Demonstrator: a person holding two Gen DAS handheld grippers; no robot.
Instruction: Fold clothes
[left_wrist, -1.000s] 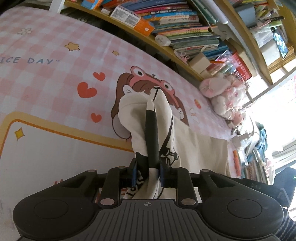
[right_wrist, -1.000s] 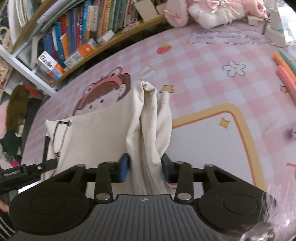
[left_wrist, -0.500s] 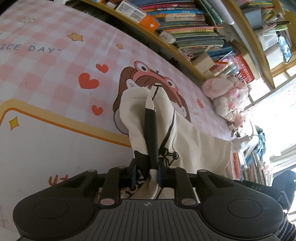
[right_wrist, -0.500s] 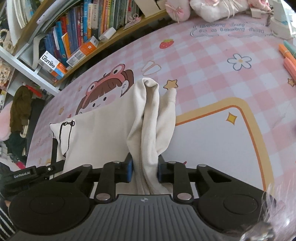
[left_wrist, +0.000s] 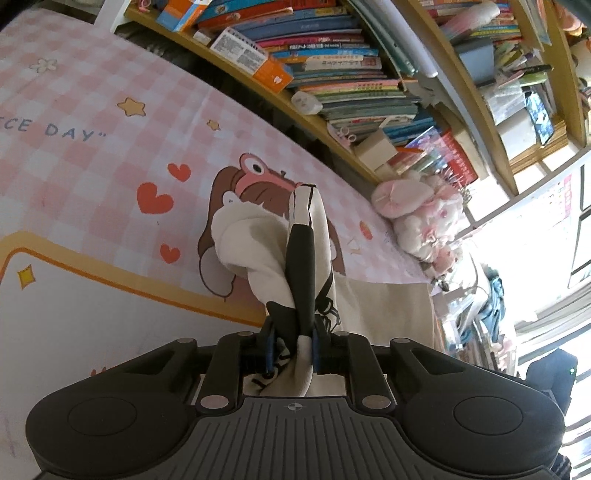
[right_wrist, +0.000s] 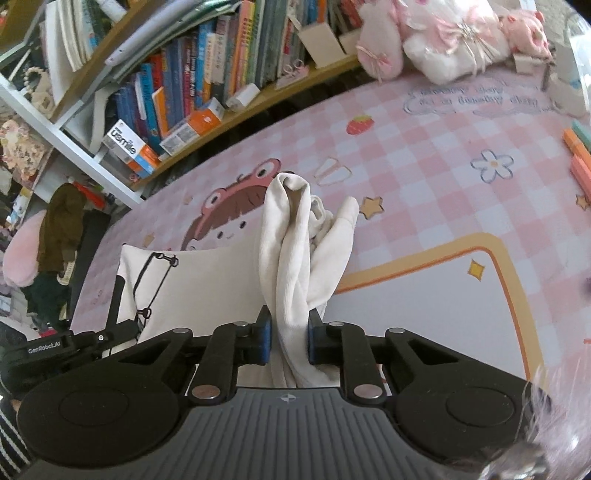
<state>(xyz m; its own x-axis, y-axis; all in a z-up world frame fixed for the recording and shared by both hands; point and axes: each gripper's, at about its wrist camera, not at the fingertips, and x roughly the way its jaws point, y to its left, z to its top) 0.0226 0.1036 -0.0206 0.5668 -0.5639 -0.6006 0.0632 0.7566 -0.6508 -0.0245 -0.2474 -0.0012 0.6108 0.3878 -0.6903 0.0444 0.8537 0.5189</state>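
Left gripper (left_wrist: 291, 349) fingers clamp a bunched edge of the cream garment (left_wrist: 384, 306); right gripper (right_wrist: 290, 341) fingers clamp another bunched edge. Beyond, the garment lies on the pink checked bench (right_wrist: 424, 147), open to the bookshelf (right_wrist: 207, 74).

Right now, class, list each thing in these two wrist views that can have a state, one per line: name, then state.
Left gripper: shut on the cream garment.
Right gripper: shut on the cream garment.
Cream garment with black line print: bunched in both grippers, the rest spread flat on the mat.
Pink checked cartoon mat: lying flat, partly covered by the garment.
Pink and white plush toys: lying by the bookshelf.
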